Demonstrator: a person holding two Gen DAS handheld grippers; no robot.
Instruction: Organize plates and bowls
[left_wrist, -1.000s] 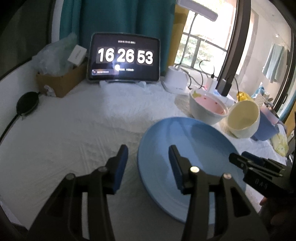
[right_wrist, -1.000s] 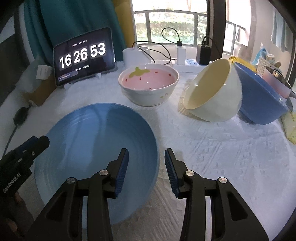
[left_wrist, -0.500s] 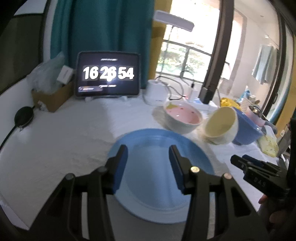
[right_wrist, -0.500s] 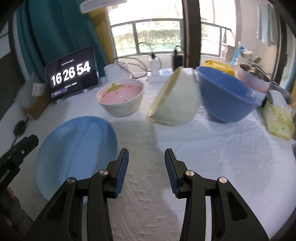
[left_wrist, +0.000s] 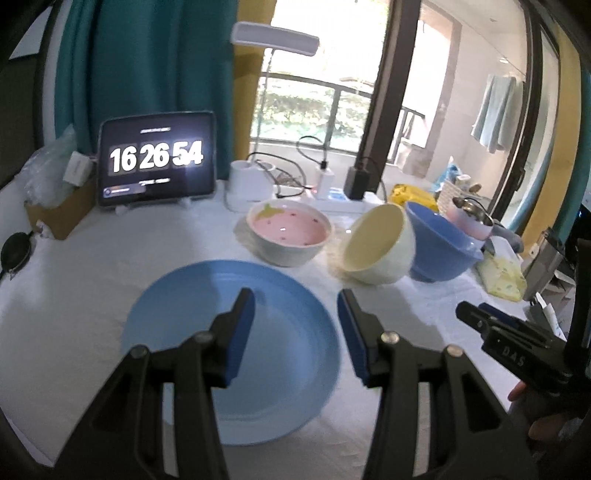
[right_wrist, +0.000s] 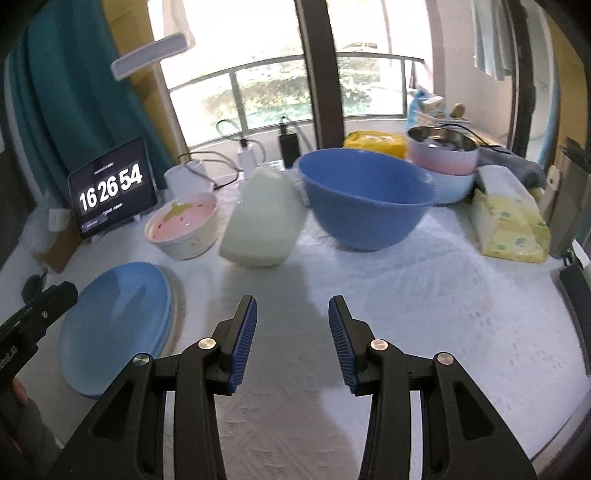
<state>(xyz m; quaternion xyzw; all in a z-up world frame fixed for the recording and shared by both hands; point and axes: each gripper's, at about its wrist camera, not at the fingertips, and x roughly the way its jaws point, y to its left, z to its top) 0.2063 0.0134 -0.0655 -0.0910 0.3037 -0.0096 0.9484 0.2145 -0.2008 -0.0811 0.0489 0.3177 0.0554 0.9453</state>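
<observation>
Holding nothing, both grippers hang w/ jaws wide apart: left gripper (left_wrist: 295, 328) over the blue plate (left_wrist: 280, 354), right gripper (right_wrist: 291, 343) over bare cloth. Plate lies flat near the front. The cream bowl (right_wrist: 260, 225) is tipped, leaning on the blue bowl (right_wrist: 364, 197), beside the pink bowl (right_wrist: 183, 223). A bump could make it roll off.
</observation>
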